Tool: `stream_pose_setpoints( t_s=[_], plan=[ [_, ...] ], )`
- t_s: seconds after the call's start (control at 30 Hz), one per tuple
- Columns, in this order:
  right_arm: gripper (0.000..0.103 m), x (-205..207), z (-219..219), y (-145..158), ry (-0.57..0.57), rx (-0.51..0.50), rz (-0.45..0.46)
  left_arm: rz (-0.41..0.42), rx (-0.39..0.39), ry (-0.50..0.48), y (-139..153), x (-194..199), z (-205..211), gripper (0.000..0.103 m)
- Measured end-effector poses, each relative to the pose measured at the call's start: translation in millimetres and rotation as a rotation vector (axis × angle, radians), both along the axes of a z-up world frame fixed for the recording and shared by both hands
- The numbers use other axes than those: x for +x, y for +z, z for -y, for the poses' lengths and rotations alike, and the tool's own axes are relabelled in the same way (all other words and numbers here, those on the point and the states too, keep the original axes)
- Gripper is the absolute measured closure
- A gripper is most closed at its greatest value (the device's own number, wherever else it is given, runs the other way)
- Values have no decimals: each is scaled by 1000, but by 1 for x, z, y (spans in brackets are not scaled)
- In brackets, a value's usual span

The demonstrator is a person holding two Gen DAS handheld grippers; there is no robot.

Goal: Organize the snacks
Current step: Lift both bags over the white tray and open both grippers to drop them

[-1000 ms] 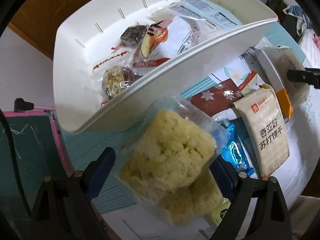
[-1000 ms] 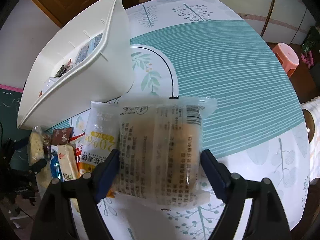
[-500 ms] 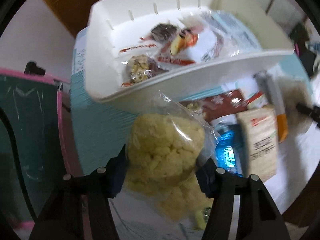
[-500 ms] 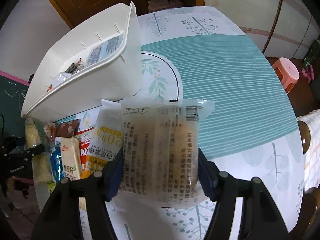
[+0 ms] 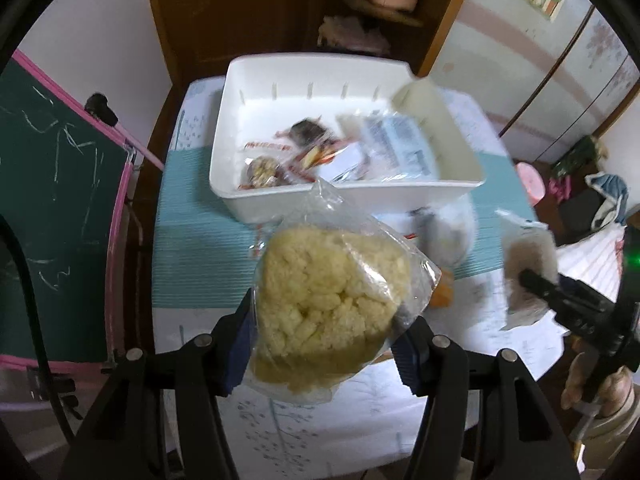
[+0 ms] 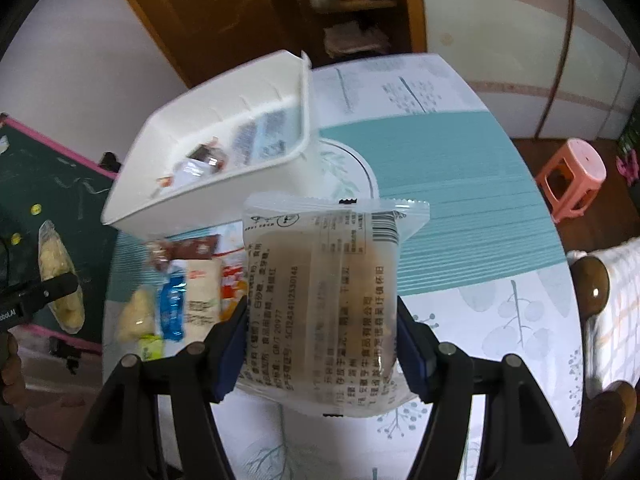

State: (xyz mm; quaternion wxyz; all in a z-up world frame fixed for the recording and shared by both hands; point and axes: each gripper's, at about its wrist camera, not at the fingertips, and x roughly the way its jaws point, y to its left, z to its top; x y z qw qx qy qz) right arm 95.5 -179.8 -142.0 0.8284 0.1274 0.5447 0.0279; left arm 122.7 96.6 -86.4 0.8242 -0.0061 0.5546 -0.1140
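right now the left claw [image 5: 324, 354] is clamped on a clear bag of pale yellow puffed rice cake [image 5: 328, 304], its blue pads pressing both sides of the bag, which is held in the air above the table [image 5: 192, 264]. beyond the bag, on the far side of the teal-striped cloth, sits the white bin [image 5: 280, 200], with a few wrapped snacks lying in it: a dark round one [image 5: 306, 130], a small nutty one [image 5: 262, 168] and a flat blue-and-white packet [image 5: 400, 148]. to the right in this view the other claw shows as a dark bar with a pale packet, blurred.

the right claw [image 6: 322, 354] grips a translucent packet with printed text and a barcode [image 6: 324, 296], pads tight on its two long edges, also lifted off the table. to its left, on the table near the bin's front wall, lies a loose heap of snacks [image 6: 176, 296]: a brown wrapper, a blue one, a cream packet and what may be an orange-and-red one, partly hidden behind the held packet. the bin stands far left of it, tilted in this view. far right, off the table, a pink stool [image 6: 570, 176] stands on the floor.
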Motion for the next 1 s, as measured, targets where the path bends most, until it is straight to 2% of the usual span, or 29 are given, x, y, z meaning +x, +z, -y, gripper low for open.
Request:
stream_pose_setpoints(
  t_s=[0.2,0.47,0.77,1.0],
  plan=[
    [37,-5,-9,36,61,12,69,42,-18,26,28,-9,11,45],
    [37,18,-25,76,105,47,153,72,-7,44,49,18,20,44],
    [37,87,-46,101,94,58,201,127,90,29,70,91,36,44],
    [37,126,-60,108,73,58,235,133,175,21,61,149,46,44]
  ],
)
